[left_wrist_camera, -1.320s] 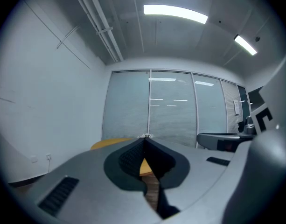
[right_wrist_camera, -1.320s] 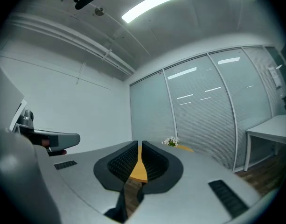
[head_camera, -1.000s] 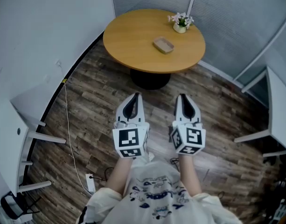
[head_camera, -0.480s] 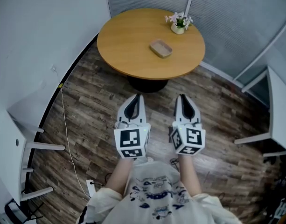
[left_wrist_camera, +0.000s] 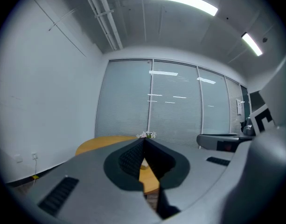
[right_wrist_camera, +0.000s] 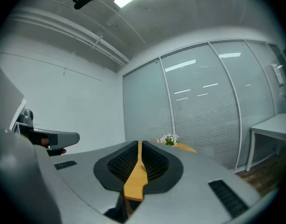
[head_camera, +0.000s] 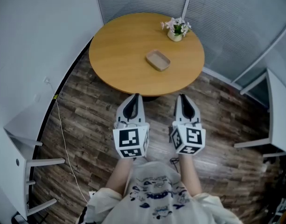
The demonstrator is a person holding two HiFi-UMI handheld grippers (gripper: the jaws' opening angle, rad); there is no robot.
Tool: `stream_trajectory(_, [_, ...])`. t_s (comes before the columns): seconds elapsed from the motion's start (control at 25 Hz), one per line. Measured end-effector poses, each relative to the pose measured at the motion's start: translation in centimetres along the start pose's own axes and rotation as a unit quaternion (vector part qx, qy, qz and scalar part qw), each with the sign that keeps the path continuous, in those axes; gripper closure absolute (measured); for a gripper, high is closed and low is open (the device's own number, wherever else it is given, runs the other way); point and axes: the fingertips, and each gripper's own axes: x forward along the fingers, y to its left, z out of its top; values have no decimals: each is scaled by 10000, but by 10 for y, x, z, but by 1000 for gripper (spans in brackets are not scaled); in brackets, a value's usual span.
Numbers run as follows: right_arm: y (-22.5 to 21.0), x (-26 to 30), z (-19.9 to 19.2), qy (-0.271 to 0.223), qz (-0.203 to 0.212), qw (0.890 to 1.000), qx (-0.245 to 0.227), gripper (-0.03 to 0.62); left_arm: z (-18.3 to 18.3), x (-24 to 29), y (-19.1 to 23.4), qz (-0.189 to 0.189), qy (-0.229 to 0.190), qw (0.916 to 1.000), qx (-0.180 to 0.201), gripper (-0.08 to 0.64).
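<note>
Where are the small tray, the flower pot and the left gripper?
small tray [head_camera: 157, 60]: head view, middle of its floor.
flower pot [head_camera: 174, 37]: head view, on the pot's side.
left gripper [head_camera: 135, 96]: head view, at its fingertips.

The round table [head_camera: 129, 55] has a warm wood top with a smooth, satin finish. The small tray [head_camera: 157, 60] on it looks matt and tan; whether it is wood or fibre cannot be told. The floor [head_camera: 87, 125] is dark wood plank, grainy and low in sheen. The left hand-held gripper [head_camera: 135, 96] and the right hand-held gripper [head_camera: 181, 97] have smooth, matt, light-grey plastic shells. Their inner pads [left_wrist_camera: 129, 160] are black, ribbed and rubbery. The marker cubes [head_camera: 131, 143] are matt black and white. The person's shirt [head_camera: 154, 195] is pale printed cloth.
</note>
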Motion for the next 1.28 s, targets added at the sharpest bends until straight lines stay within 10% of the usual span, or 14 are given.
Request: stream_trajectory(1.28, [-40,188,-48,760,-508,9958,89,567,-33,187,82,-98,699,9972,-242,557])
